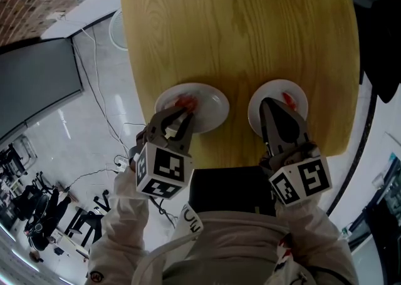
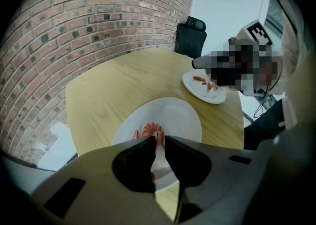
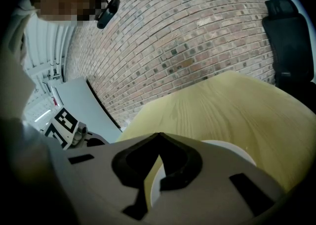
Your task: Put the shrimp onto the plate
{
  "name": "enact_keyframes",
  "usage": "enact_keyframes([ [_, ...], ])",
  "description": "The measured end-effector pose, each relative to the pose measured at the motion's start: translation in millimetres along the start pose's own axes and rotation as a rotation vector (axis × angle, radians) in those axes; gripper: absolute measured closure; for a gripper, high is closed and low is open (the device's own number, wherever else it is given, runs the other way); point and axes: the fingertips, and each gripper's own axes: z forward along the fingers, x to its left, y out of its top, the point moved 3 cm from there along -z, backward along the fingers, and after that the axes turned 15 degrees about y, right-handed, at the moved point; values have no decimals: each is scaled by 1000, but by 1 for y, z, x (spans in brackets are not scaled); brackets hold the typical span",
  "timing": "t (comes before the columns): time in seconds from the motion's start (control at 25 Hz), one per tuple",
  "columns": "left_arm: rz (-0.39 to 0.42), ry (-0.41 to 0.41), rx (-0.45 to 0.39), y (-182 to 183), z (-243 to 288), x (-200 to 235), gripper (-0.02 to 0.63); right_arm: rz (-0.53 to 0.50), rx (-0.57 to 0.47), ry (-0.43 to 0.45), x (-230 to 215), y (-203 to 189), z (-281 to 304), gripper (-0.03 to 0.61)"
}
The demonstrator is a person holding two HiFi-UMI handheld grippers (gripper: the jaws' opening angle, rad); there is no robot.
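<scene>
Two white plates sit near the front edge of the wooden table [image 1: 238, 33]. Red shrimp [image 1: 186, 103] lie on the left plate [image 1: 210, 105]. My left gripper [image 1: 183, 113] points steeply down at them. In the left gripper view its jaws [image 2: 158, 142] stand a narrow slit apart, pinching the near end of a shrimp [image 2: 153, 131] on that plate [image 2: 182, 117]. The right plate [image 1: 299, 93] holds more shrimp [image 1: 288, 98]; it also shows in the left gripper view [image 2: 217, 96]. My right gripper [image 1: 268, 102] hovers over it, tips together, nothing between them [image 3: 158, 146].
A brick wall [image 2: 74, 36] stands behind the table. A black chair [image 3: 290, 36] is at the far side [image 2: 191, 35]. The table's front edge [image 1: 250, 160] runs just under both grippers. Cables [image 1: 103, 121] trail on the floor at the left.
</scene>
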Motion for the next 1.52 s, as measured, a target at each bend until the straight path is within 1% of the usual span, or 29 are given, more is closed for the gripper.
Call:
enact_keyframes([
  [0.4,9,14,-7,3,-3,-5,549,1,-14,-2,-3,-1,-9,554],
  [0.8,30,5,-28,25,-7,-11,551,7,-43,-27,-9,8,-22,555],
  [0.92,44,0,-32,33,-7,-21,551,13,-56,-40,-17,8,-35,554],
  [1.12,58,-1,-53,54,-9,-53,551,21,-85,-57,-32,2,-71,554],
  [1.36,72,-2,-69,72,-6,-69,551,30,-98,-78,-45,4,-90,554],
  [1.52,104,-12,-84,87,-4,-82,550,43,-116,-101,-55,3,-107,554],
])
